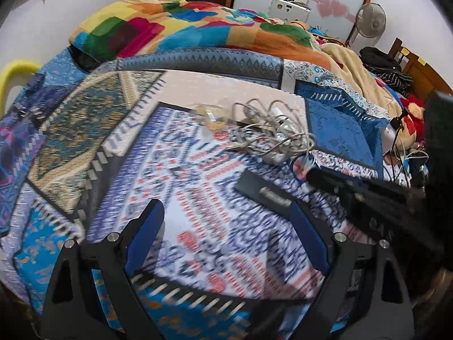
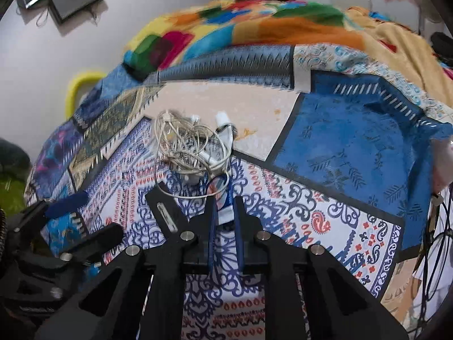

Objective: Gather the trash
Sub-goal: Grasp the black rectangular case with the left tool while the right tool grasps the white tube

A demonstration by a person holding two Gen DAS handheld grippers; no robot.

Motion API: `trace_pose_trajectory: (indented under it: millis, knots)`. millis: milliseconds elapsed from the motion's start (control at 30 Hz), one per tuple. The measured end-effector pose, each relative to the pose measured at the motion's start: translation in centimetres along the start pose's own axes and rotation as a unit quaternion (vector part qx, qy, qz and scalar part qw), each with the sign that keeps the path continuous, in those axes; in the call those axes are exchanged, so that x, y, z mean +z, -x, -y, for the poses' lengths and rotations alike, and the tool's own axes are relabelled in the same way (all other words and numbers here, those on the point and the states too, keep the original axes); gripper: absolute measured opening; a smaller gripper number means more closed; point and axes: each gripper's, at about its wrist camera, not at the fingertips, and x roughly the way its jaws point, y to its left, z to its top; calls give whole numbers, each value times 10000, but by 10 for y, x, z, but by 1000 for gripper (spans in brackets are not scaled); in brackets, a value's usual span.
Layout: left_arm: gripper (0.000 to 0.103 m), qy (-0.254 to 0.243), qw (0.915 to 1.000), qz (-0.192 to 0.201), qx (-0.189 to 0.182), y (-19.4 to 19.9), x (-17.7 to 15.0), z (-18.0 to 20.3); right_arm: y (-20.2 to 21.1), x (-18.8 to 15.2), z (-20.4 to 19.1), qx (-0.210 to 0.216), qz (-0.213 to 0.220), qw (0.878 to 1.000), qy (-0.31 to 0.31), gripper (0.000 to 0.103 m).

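Blue-padded jaws of the right gripper [image 2: 225, 212] are clenched on the near end of a flattened toothpaste tube [image 2: 225, 198] lying on the patchwork bedspread [image 2: 354, 147], its far end tucked under a tangle of white cables [image 2: 189, 144]. Left gripper [image 1: 226, 226] hovers nearer over the bed, jaws spread wide and empty. A crumpled clear wrapper [image 1: 209, 114] lies just left of the cables.
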Motion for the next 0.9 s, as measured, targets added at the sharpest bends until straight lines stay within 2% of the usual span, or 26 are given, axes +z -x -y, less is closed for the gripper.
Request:
trace_pose_trajectory:
  millis: [167,300,367,433,567,633,733,800,900]
  knots:
    - [90,26,10000,-37,13,-19,6,22,22,-18,13,-238,201,9994,-131,5]
    - [90,-331,9983,21,487,-30,2,42,42,-35,19,-952,287,9950,74,4]
    - [90,-289,9982,110,505,-28,-1,41,49,-38,21,-1025,249,9944,115,4]
    - [78,-355,9973,139,631,-26,-4,39,55,-43,23,-993,162,9948,144,4]
    - [64,-486,9969,128,600,-17,-13,32,59,-51,21,-925,-10,9956,165,4]
    - [52,-534,9971,90,542,-10,-18,24,58,-50,23,-901,-97,9958,126,6]
    - [42,-611,9972,30,433,-4,-22,15,56,-46,26,-783,-228,9967,47,20]
    - [42,-692,9969,-24,362,-4,-20,14,54,-43,29,-737,-190,9971,-57,36]
    - [42,-735,9968,-39,316,-7,-17,16,50,-37,30,-756,-62,9970,-146,36]
